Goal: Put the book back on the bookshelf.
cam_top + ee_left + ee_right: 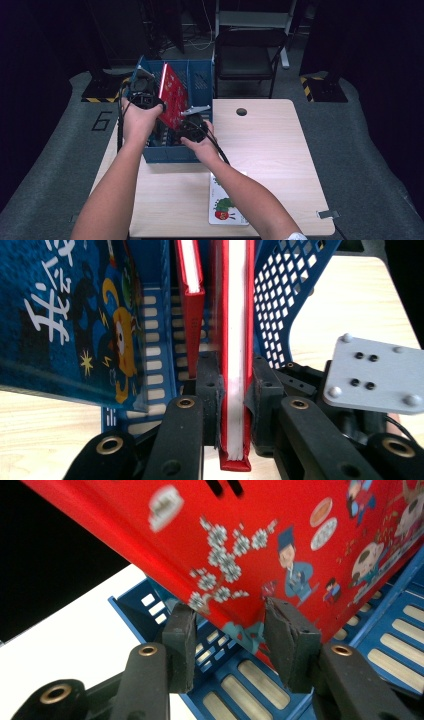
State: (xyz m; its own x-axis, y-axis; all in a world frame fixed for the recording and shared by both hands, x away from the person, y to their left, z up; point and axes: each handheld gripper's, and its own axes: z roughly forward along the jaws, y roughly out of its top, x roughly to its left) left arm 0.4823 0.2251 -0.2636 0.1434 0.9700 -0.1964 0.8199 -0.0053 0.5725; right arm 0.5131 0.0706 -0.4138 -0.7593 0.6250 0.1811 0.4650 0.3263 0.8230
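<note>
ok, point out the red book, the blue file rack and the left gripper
red book (174,95), high view, on its front cover
blue file rack (170,154), high view, on its near wall
left gripper (235,390), left gripper view, between its tips, clamped on the book

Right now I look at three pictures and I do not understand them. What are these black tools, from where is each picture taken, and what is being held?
A person works at a table with a hand-held two-jaw gripper in each hand. The high view looks down from above. The other two views come from small cameras riding on each gripper, looking along its black jaws.

The left gripper is shut on the edge of a red book, which stands tilted in a blue file rack. The right gripper is beside that book's cover, jaws apart, pinching nothing. A blue picture book and another red book stand in the neighbouring slots. A white caterpillar book lies flat near the table's front edge.
</note>
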